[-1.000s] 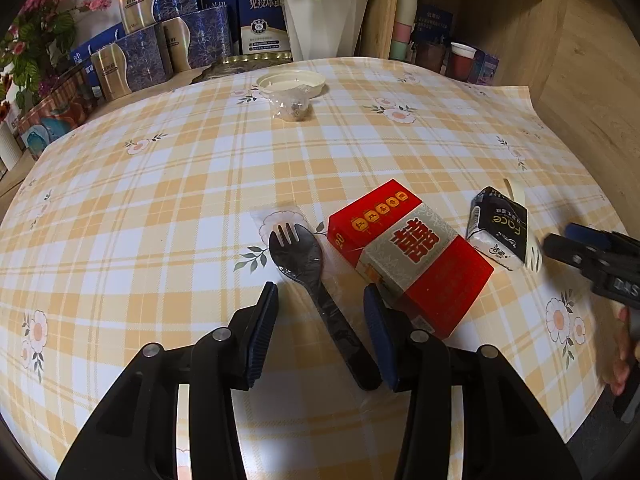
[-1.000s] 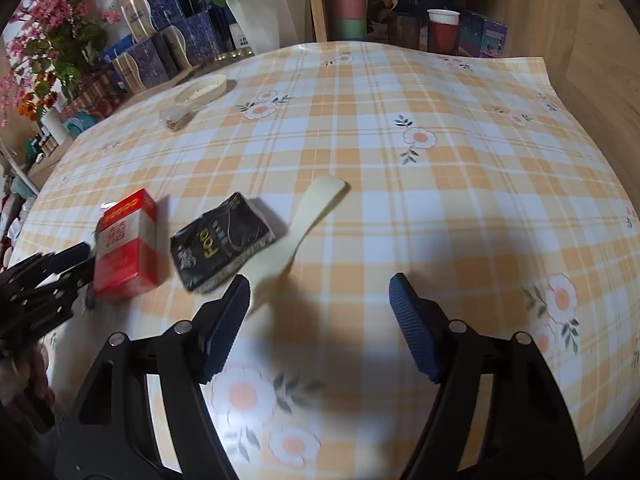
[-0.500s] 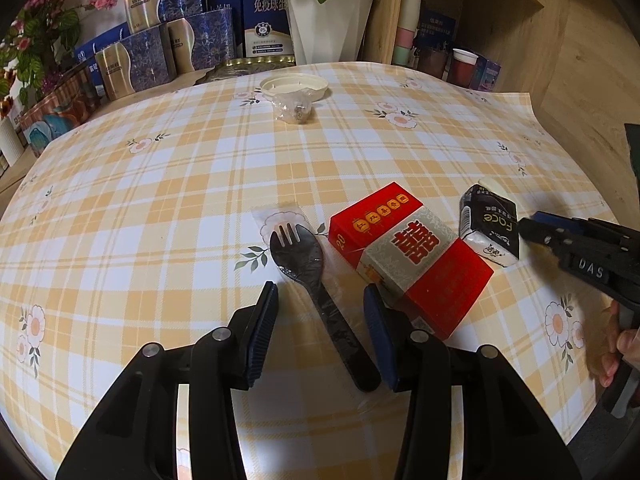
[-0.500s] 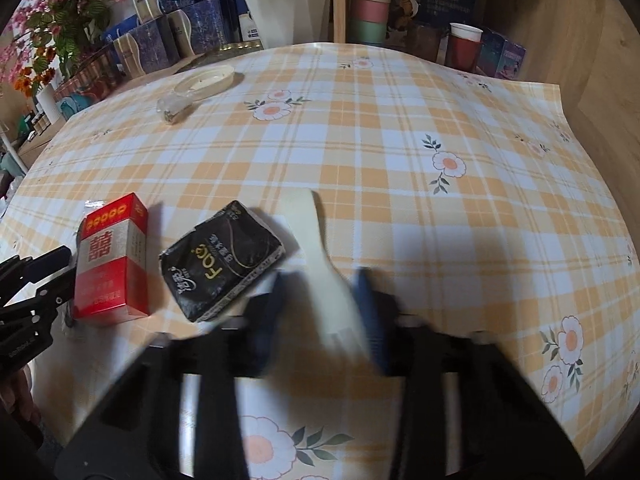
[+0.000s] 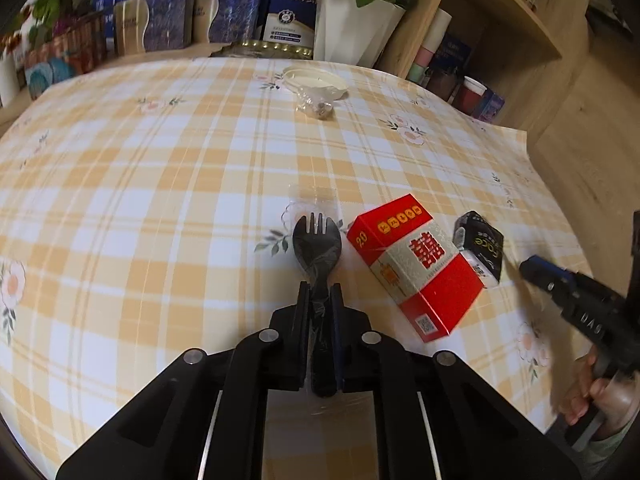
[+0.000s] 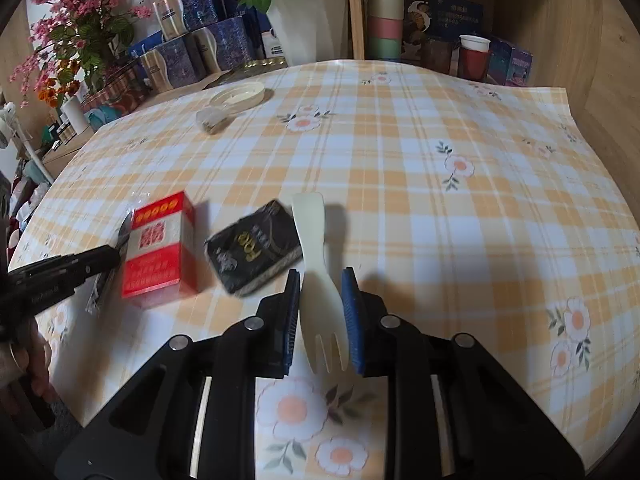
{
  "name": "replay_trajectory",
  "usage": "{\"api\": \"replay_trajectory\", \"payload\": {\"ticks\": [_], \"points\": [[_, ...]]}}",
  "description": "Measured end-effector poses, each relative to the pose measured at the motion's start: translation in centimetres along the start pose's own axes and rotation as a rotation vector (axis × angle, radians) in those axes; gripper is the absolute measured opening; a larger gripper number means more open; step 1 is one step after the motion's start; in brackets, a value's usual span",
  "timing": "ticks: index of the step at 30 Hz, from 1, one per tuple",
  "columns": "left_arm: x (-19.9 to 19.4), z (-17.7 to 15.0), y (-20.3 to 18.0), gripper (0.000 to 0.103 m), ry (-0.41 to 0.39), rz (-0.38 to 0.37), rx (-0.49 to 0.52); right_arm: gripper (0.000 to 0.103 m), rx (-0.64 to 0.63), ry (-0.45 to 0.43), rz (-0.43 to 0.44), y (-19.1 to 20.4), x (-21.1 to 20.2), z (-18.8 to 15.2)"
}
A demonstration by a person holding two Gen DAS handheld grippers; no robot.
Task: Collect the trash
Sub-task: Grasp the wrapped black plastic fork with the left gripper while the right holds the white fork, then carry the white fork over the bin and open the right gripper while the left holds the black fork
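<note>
Now we have the left gripper point(image 5: 320, 304) fingers just closed on the black fork point(image 5: 317, 246) and the right gripper point(image 6: 323, 300) clamped on the white fork point(image 6: 320, 300), both low over the tabletop point(image 5: 160, 200); red box point(image 5: 416, 264) and black pack point(image 6: 254, 248) remain, the white fork showing only in the right view.

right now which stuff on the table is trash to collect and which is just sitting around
Trash to collect:
black fork, in the left gripper
cream fork, in the right gripper
red box
black packet

Just lying about:
white planter
blue boxes
stacked cups
</note>
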State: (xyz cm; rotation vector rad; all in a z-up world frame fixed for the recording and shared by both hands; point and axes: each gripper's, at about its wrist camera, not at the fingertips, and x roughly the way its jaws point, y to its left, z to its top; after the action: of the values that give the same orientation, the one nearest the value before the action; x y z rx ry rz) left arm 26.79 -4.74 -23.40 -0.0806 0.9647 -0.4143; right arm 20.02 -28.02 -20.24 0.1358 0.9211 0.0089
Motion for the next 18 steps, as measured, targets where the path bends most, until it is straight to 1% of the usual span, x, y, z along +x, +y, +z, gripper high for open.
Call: {"api": "replay_trajectory", "payload": {"ticks": [4, 8, 18], "points": [[-0.7, -0.9, -0.2, 0.010, -0.002, -0.013, 0.003, 0.024, 0.019, 0.007, 0.008, -0.4, -0.3, -0.8], [-2.0, -1.4, -0.6, 0.010, -0.029, -0.023, 0.014, 0.024, 0.038, -0.009, 0.024, -0.6, -1.1, -1.2], [-5.1, -1.9, -1.5, 0.010, -0.078, -0.040, 0.038, 0.024, 0.004, -0.023, 0.040, 0.6, -2.4, -2.3]]}}
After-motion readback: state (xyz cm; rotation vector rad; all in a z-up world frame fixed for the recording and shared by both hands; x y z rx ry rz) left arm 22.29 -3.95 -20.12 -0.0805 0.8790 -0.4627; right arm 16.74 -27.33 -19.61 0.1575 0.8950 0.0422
